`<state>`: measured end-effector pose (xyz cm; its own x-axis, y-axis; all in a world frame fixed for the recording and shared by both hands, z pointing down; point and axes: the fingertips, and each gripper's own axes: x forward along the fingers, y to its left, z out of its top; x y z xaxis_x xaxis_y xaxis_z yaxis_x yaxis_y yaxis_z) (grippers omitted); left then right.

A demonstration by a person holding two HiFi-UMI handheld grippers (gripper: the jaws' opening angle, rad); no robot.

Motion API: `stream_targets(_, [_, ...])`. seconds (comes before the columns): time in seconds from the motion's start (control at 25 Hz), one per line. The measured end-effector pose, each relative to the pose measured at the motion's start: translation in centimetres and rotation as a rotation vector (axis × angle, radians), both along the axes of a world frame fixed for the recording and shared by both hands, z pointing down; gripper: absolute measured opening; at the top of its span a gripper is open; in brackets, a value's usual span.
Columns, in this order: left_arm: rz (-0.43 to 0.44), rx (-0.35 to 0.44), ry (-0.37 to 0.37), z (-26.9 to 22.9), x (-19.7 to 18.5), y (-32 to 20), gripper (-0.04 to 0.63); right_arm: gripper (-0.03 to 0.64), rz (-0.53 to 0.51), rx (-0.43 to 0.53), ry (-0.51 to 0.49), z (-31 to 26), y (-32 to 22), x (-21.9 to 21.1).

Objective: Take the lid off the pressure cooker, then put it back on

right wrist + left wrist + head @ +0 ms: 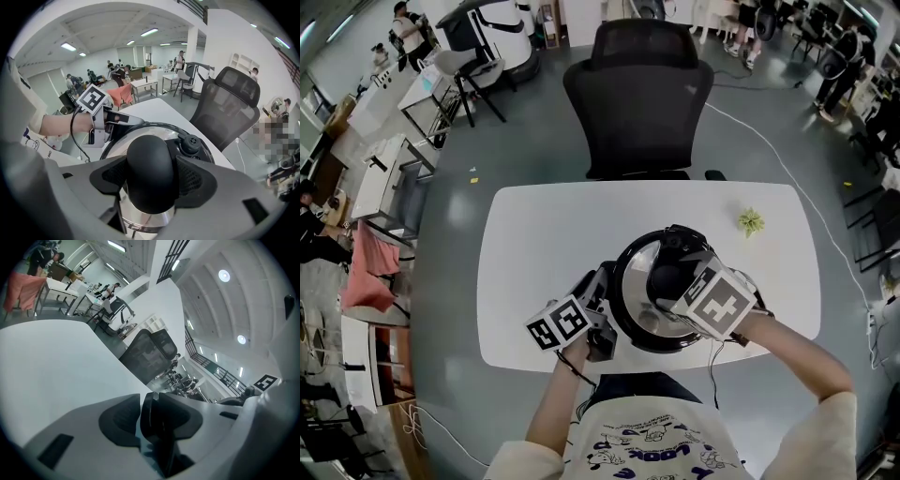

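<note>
The steel pressure cooker (630,314) stands near the front edge of the white table (544,244), its lid (140,133) on top. My right gripper (677,281) comes down from above, shut on the lid's black round knob (150,168), one pad on each side. A black valve (190,140) sits just beyond the knob. My left gripper (596,287) reaches the cooker's left side almost level. In the left gripper view the left gripper (150,425) is shut on the black side handle (161,427). The right gripper view shows that left gripper (133,121) at the lid's far rim.
A black office chair (637,94) stands behind the table's far edge. A small green thing (750,221) lies at the table's back right. The person's arms and body are at the near edge. Desks and people fill the room beyond.
</note>
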<state>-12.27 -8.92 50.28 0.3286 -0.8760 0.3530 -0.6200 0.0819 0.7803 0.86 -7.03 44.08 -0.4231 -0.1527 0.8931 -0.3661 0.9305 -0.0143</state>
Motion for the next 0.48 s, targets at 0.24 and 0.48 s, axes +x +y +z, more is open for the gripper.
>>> stream_targets(0.24, [0.003, 0.002, 0.006, -0.11, -0.02, 0.07, 0.123, 0.319, 0.098, 0.016, -0.014, -0.13, -0.25, 0.09])
stream_targets(0.48, [-0.002, -0.001, 0.003, -0.13, -0.04, 0.09, 0.123, 0.321, 0.183, 0.030, -0.022, -0.16, -0.62, 0.25])
